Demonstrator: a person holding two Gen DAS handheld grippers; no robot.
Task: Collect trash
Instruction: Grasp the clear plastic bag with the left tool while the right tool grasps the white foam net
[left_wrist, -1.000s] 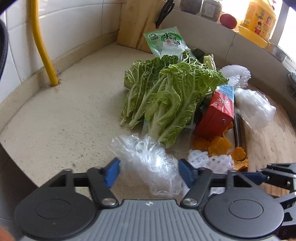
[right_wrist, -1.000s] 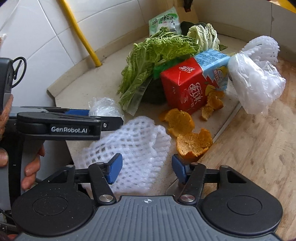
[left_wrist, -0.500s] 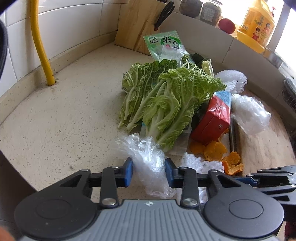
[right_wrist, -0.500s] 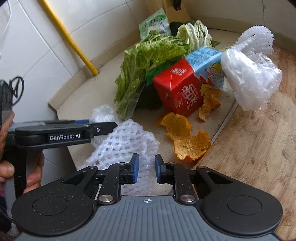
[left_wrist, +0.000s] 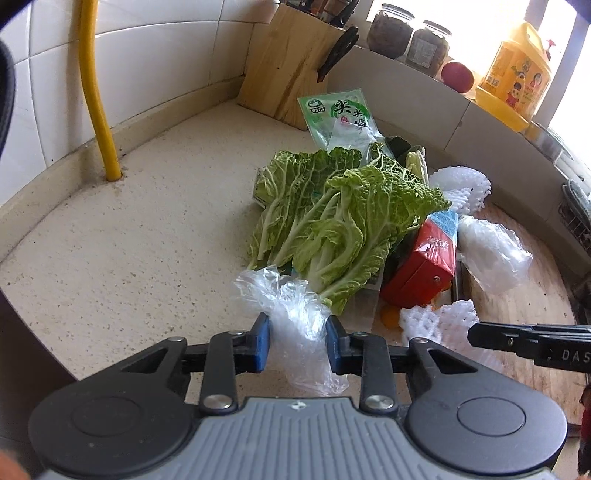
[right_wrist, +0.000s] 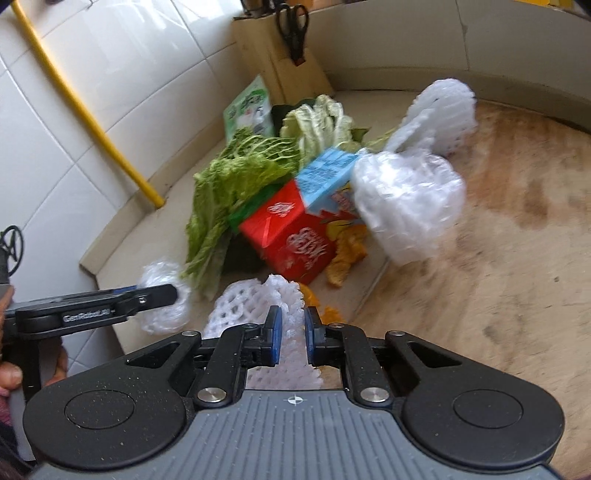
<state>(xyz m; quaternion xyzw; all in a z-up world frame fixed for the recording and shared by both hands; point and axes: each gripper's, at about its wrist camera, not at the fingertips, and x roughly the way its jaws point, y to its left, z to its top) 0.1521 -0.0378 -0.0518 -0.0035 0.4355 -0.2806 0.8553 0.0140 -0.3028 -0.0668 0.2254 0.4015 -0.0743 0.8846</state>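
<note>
- My left gripper pinches a crumpled clear plastic bag, bunched upright beside the cabbage leaves.
- My right gripper clamps a white foam fruit net, near orange peel.

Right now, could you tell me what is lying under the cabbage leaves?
The cabbage leaves lie over a clear wrapper and part of the red carton. Something dark green shows beneath them; what it is stays covered.

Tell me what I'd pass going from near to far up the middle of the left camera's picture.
Crumpled plastic bag held between the fingers → cabbage leaves → green snack packet → wooden knife block.
</note>
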